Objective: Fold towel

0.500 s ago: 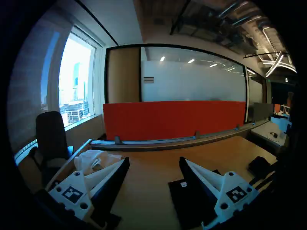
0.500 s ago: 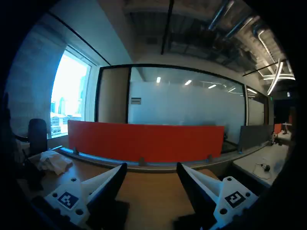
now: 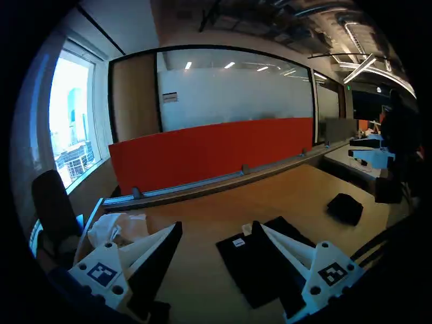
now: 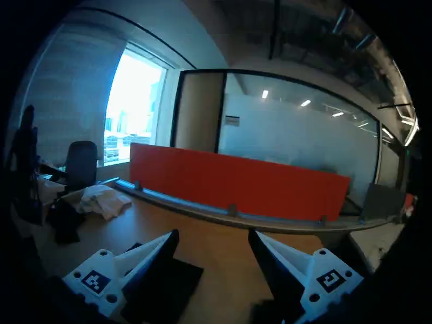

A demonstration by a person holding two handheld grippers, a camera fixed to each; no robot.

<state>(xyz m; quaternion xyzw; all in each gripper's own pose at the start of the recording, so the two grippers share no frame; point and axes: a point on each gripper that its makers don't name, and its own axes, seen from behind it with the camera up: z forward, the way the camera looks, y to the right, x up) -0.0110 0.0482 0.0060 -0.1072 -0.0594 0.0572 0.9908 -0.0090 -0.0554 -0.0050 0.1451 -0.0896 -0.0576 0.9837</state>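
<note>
Left gripper: the left gripper (image 3: 216, 227) has its two white fingers spread wide, with nothing between them but bare desk.
Right gripper: the right gripper (image 4: 213, 233) is likewise spread apart and holds nothing.
Towel, left gripper view: the black towel (image 3: 248, 270) lies flat on the desk (image 3: 216, 205), just under and beside the gripper's right-hand finger, which covers part of it.
Tag: a small white tag (image 3: 238, 242) sits on the towel's near-left corner.
Towel, right gripper view: the black towel (image 4: 182, 274) shows as a dark flat shape low in the picture, next to the left-hand finger; whether the finger touches it cannot be told.
Desk: light wood, running back to a metal rail.
White cloth: a crumpled white cloth (image 3: 116, 227) lies at the desk's left end, well apart from the towel; it shows in the right gripper view (image 4: 102, 200) too.
Dark bundle: a small dark bundle (image 3: 344, 208) rests near the desk's right edge, apart from the towel.
Divider: an orange divider (image 3: 210, 151) stands upright along the desk's far side (image 4: 237, 183).
Chair: a black office chair (image 3: 51, 208) stands past the left end.
Window: a bright window (image 3: 70, 129) on the left wall, with a frosted glass wall (image 3: 232, 97) behind the divider.
</note>
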